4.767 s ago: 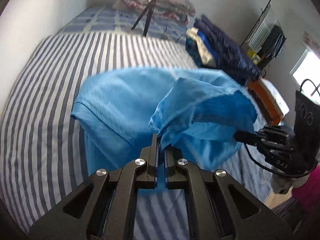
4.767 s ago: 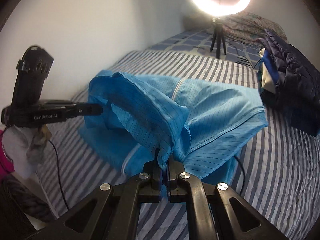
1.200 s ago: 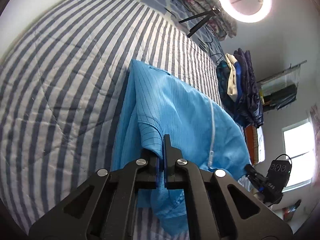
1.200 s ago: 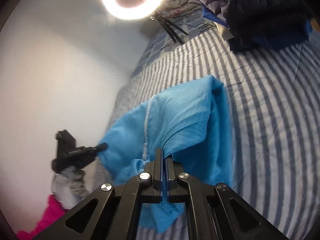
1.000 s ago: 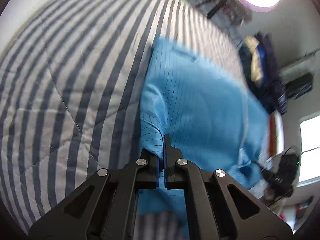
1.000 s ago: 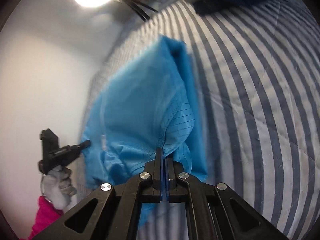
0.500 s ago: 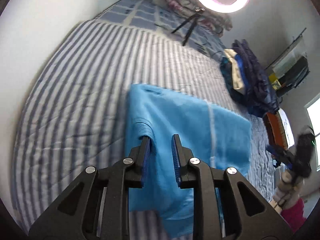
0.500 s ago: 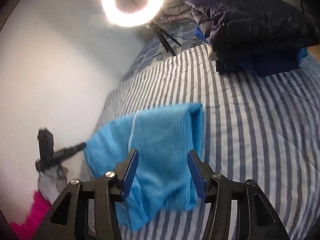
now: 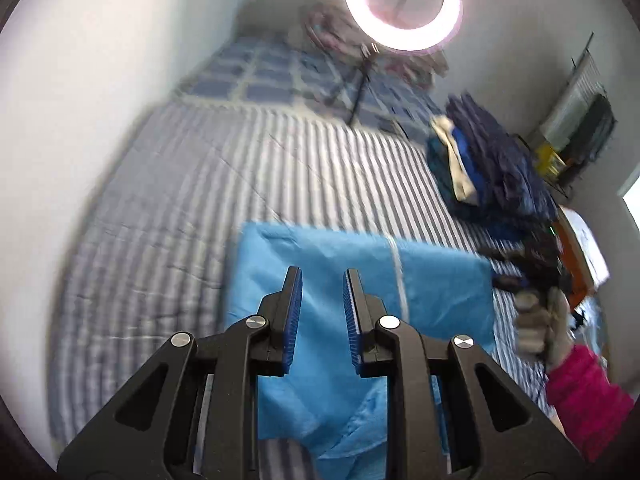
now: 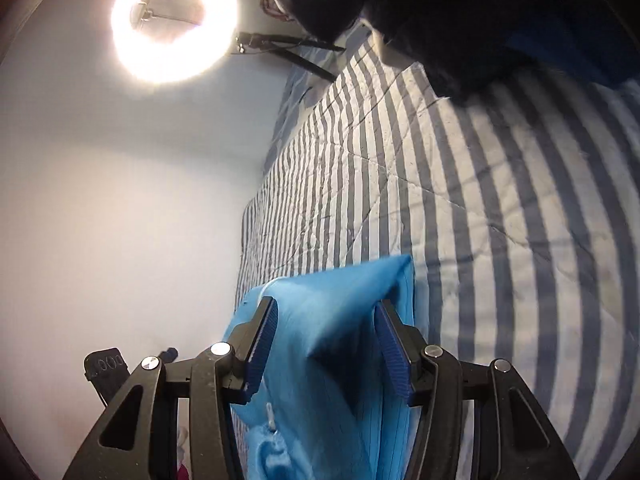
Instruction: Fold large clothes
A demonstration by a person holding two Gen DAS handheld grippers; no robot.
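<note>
Blue garment point(image 9: 360, 280) lies on the striped bed point(image 9: 180, 220) — both grippers spread, pinching nothing.

Bright blue garment point(image 9: 360, 300), thin fabric with faint pinstripes, lies folded into a rough rectangle on the striped bed, filling the lower centre of the left wrist frame; a white zipper line runs down it right of centre. Its upper edge is straight and flat, while the lower end is rumpled and bunched near the bottom of the frame. In the right wrist frame it point(image 10: 340, 360) sits at bottom centre, one corner pointing toward the upper right.
</note>
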